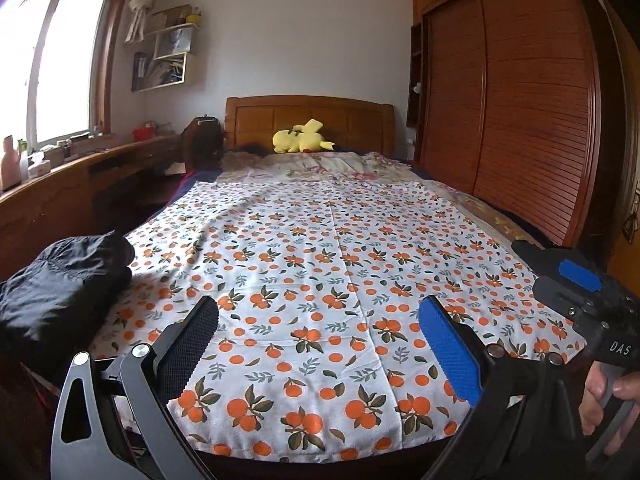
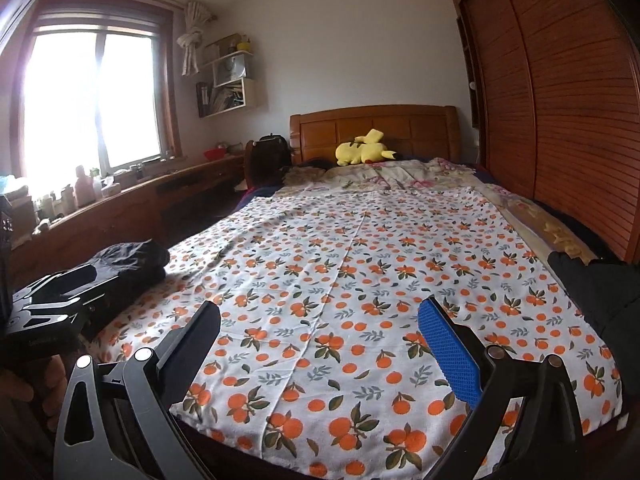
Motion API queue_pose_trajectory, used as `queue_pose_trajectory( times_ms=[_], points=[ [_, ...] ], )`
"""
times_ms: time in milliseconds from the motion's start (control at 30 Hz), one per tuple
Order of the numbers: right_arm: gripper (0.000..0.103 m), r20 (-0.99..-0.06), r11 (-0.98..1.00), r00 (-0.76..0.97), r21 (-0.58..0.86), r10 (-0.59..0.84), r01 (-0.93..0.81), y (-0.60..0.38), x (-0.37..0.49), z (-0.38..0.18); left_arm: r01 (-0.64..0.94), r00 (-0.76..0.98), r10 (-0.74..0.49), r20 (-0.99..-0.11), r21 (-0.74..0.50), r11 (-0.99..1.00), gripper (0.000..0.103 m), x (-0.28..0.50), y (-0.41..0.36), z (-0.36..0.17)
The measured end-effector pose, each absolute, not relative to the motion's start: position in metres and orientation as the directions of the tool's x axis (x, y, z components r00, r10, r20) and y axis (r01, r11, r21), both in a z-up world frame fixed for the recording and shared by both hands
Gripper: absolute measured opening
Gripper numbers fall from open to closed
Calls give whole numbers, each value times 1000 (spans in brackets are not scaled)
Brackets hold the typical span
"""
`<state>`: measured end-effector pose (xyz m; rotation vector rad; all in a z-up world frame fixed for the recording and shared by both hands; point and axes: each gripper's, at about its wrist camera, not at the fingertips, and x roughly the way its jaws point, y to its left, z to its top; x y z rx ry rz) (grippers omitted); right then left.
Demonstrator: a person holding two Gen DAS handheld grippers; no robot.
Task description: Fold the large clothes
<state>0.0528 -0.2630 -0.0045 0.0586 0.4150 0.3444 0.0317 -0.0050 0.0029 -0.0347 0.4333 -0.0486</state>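
Clothes: a dark garment (image 1: 60,292) lies bunched at the bed's left edge, near the foot; another dark item (image 2: 592,292) sits at the right edge, perhaps clothing too, though it is hard to tell.
Left gripper (image 1: 316,344): jaws spread wide, nothing between them, above the foot of the bed.
Right gripper (image 2: 318,344): jaws likewise spread and bare, beside the left one.
Sheet (image 1: 340,240): white with an orange-fruit print, spread flat over the bed.
Plush toy (image 1: 302,138): yellow, lying against the wooden headboard (image 1: 256,114).
Wardrobe (image 1: 520,100): slatted wood, along the bed's right side.
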Motion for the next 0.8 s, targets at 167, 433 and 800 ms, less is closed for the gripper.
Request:
queue_pose_trajectory(
  times_ms=[167, 433, 800],
  points=[
    [96, -386, 940, 857, 127, 341, -317, -264, 53, -5, 36, 907, -53, -418, -50, 998, 101, 31, -3, 0],
    [96, -388, 941, 857, 129, 339, -314, -263, 53, -6, 36, 905, -51, -423, -43, 998, 101, 31, -3, -4],
    [96, -390, 941, 856, 131, 339, -313, -265, 53, -6, 35, 905, -47, -423, -38, 999, 101, 31, -6, -7]
  ],
)
